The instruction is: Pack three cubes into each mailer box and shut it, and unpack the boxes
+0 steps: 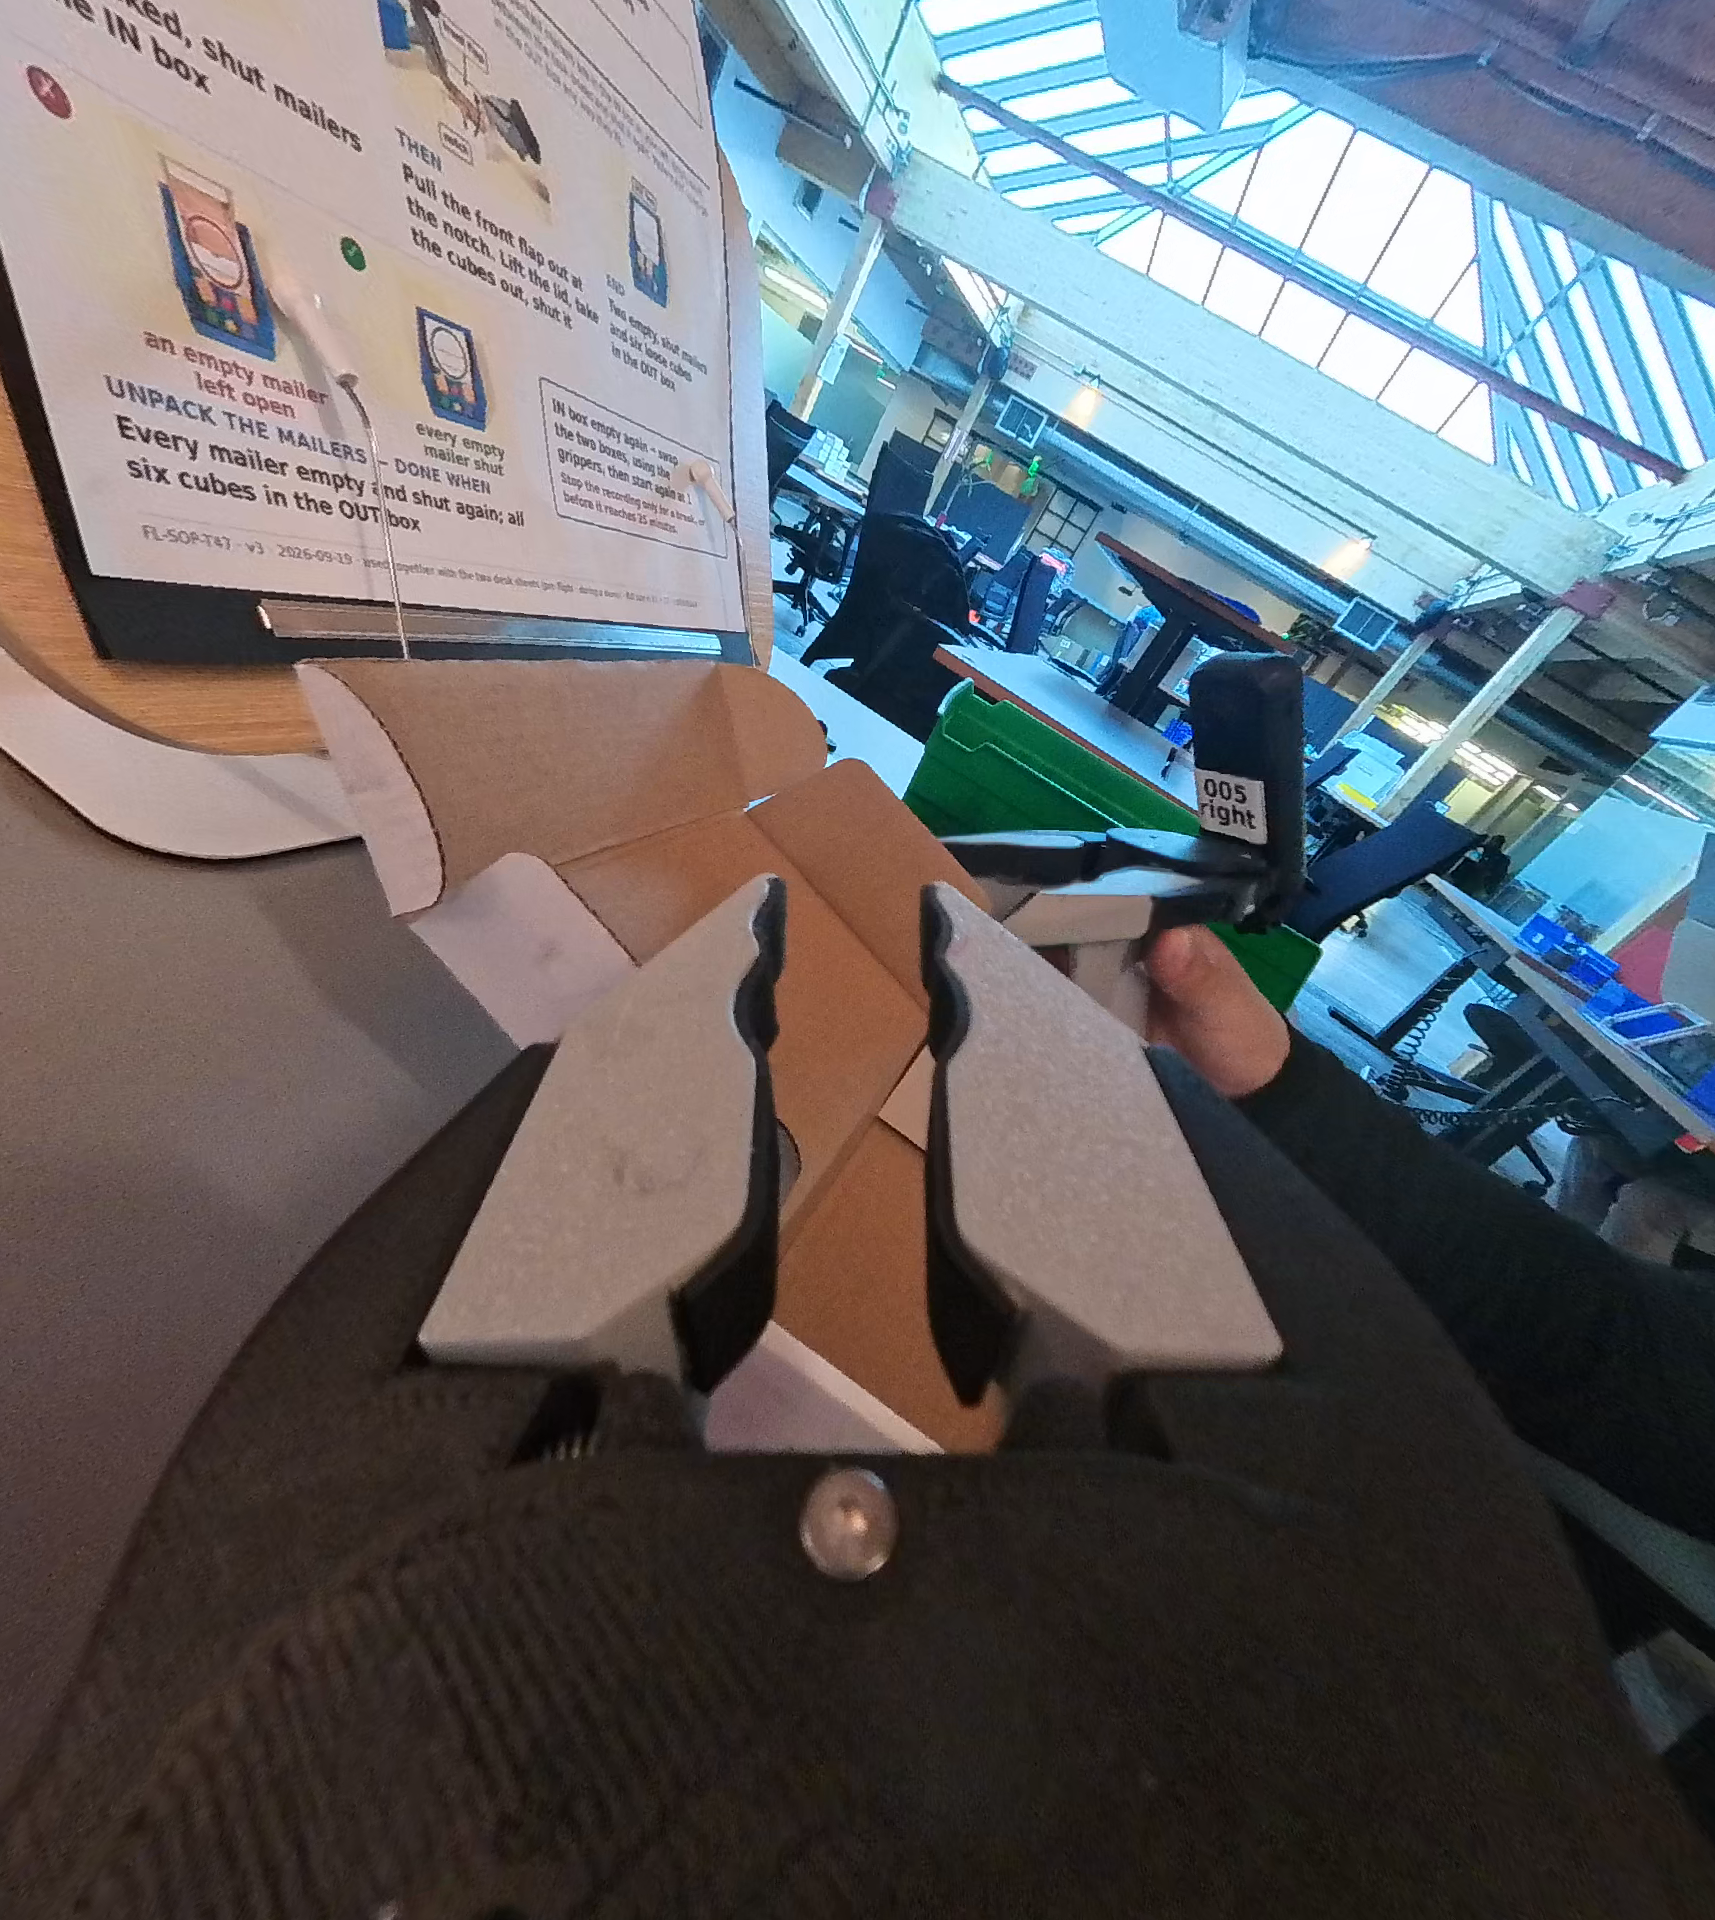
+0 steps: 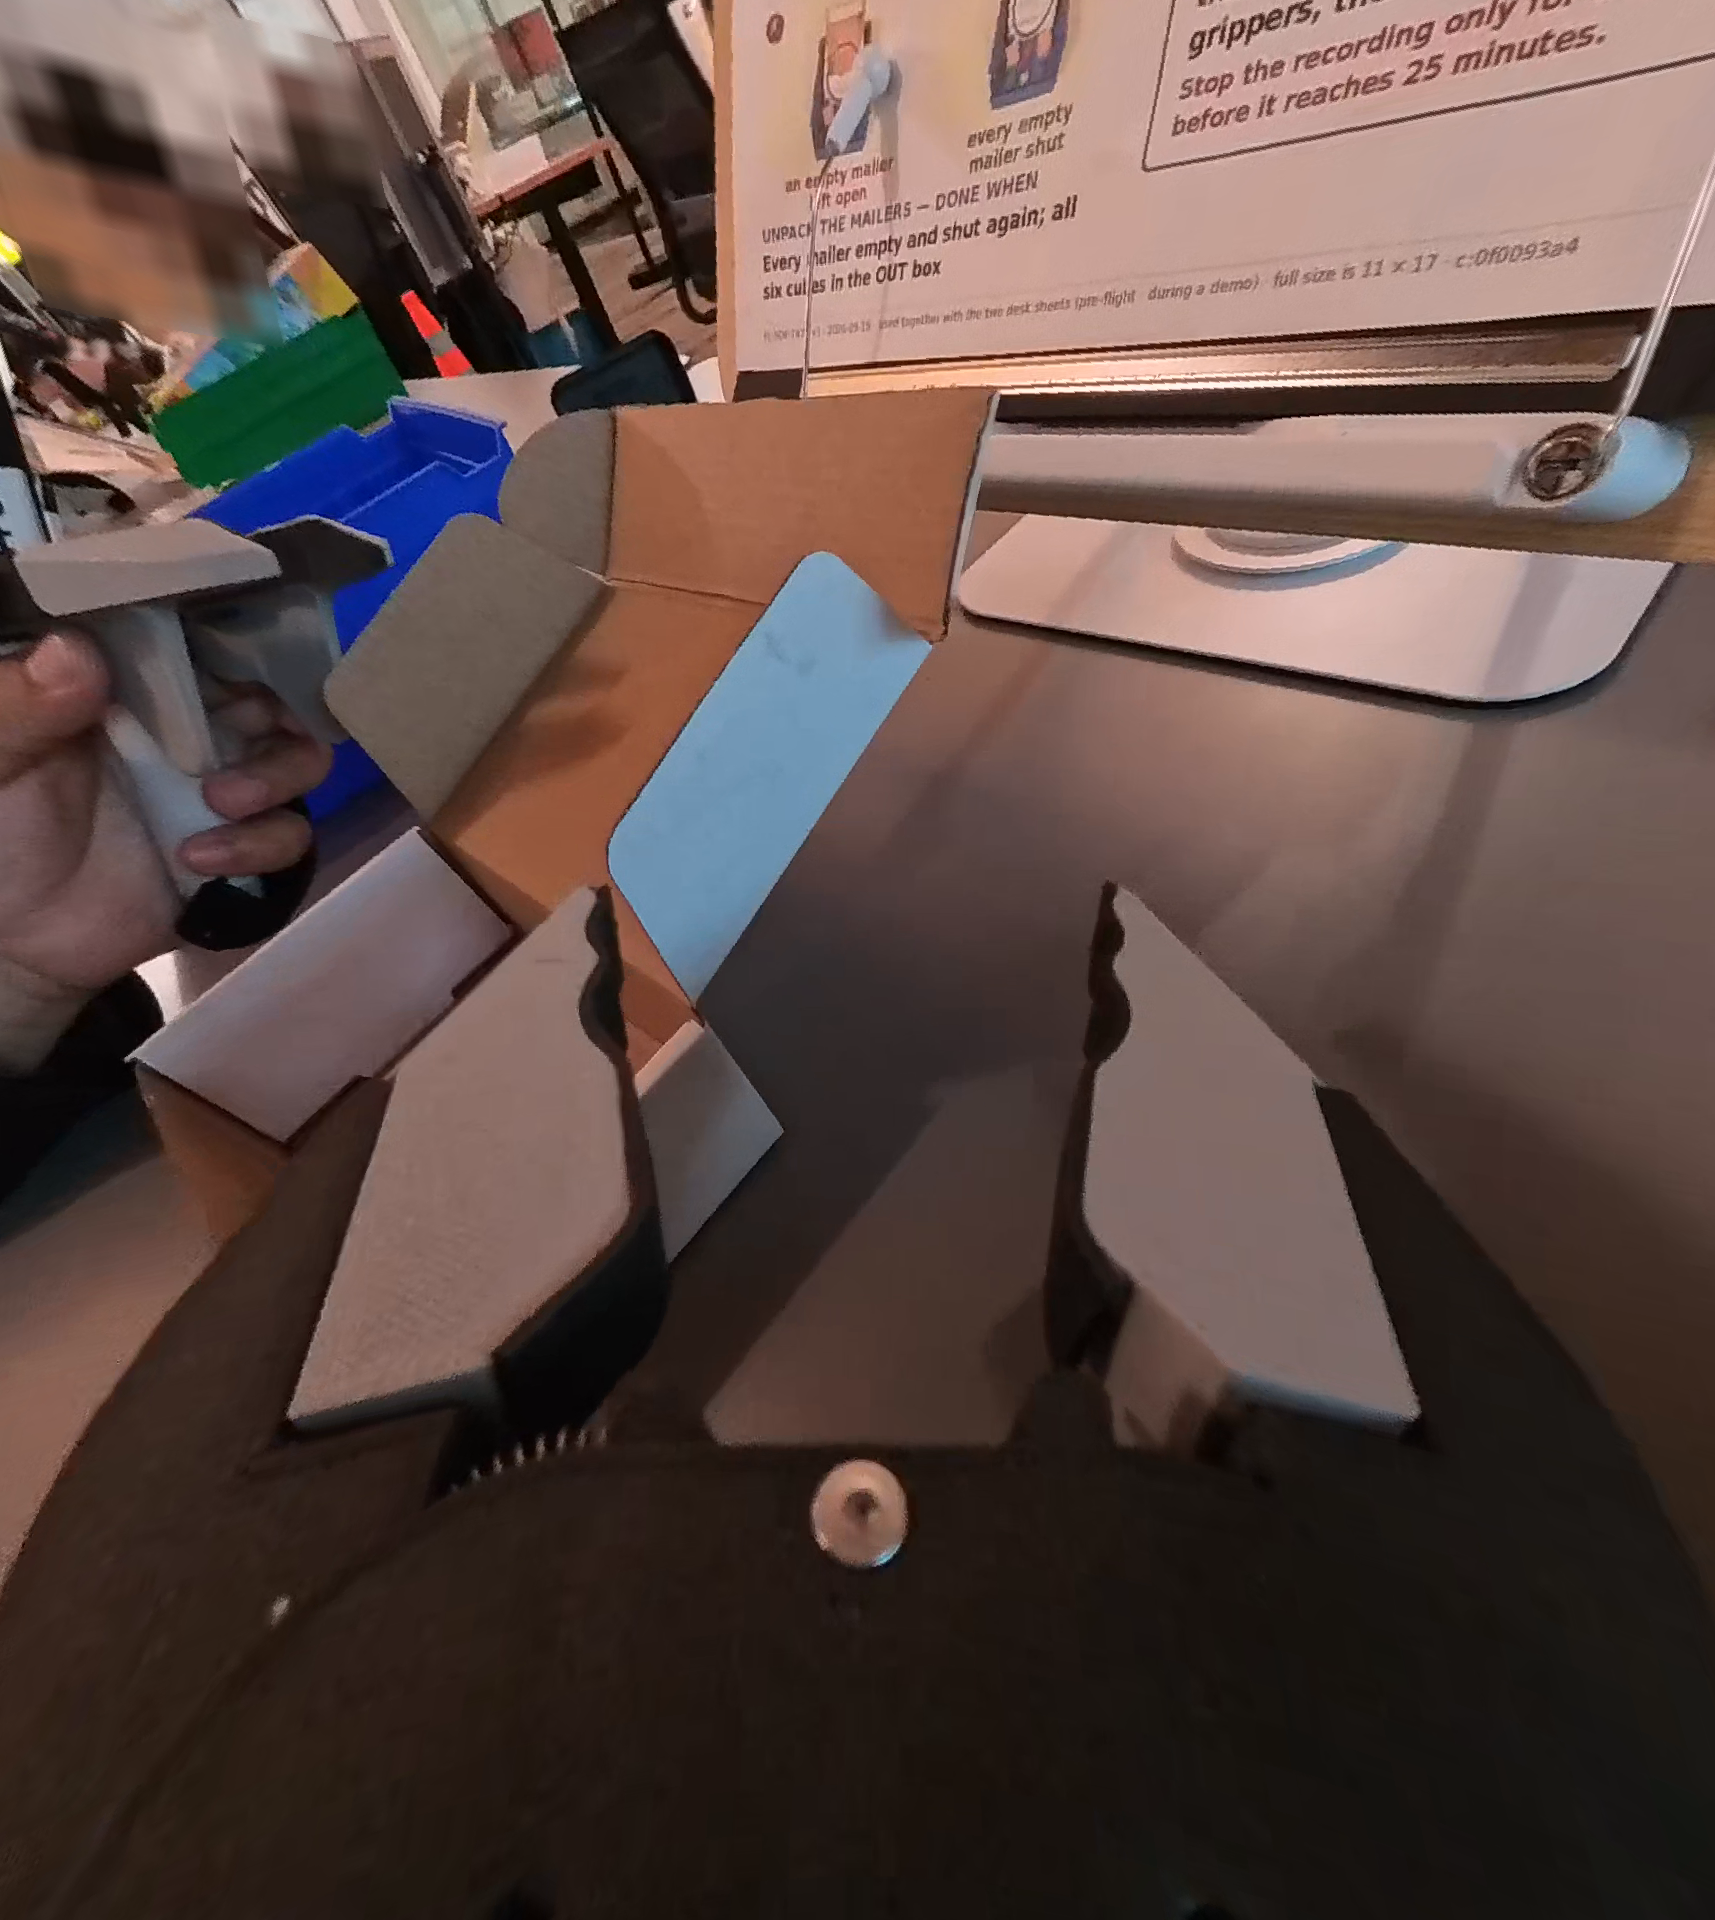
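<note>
A brown cardboard mailer box [image 1: 624,748] lies open on the grey table, its lid standing up and its white-faced side flaps spread. My left gripper [image 1: 853,894] hovers over the box with its fingers a little apart and nothing between them. In the right wrist view the same box [image 2: 780,488] sits left of centre, with one white flap [image 2: 770,748] leaning out. My right gripper [image 2: 855,899] is wide open and empty, its left finger over the box's near corner. Each gripper also shows in the other's view, held by a hand: the right [image 1: 1040,862], the left [image 2: 209,566]. No cubes are visible.
An instruction sheet [image 1: 365,312] stands on a wooden holder with a white base [image 2: 1352,623] just behind the box. A blue bin [image 2: 385,488] and a green bin [image 2: 281,405] sit to the left beyond the box. The grey table [image 2: 1352,935] extends to the right.
</note>
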Tool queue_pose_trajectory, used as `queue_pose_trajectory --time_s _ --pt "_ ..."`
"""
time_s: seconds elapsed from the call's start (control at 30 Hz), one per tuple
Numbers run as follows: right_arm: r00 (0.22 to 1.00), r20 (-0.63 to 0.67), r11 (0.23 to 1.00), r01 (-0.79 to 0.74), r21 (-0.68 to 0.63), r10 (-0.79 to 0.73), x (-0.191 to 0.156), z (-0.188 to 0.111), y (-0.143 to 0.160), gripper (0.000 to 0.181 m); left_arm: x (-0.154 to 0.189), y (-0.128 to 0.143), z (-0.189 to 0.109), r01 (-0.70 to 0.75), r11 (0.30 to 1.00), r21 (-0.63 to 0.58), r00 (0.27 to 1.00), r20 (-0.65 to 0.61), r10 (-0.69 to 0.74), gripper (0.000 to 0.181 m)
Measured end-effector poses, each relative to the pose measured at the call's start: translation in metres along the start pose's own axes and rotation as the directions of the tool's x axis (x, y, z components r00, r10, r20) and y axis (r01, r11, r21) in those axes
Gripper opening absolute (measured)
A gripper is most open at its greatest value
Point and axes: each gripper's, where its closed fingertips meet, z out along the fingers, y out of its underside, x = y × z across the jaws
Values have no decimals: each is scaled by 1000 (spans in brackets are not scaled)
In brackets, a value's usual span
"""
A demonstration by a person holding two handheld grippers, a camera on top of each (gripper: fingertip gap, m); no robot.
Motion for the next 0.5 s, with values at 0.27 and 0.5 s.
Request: queue_pose_trajectory --time_s 0.27,0.5 --pt "999 -44 1000 29 0 -29 3 -1 -1 84 0 1 0 -1 1000 -3 1000 1 1 24" --pt "998 -68 1000 16 10 -15 8 -2 -2 84 -1 3 2 -2 1000 -13 1000 4 2 24"
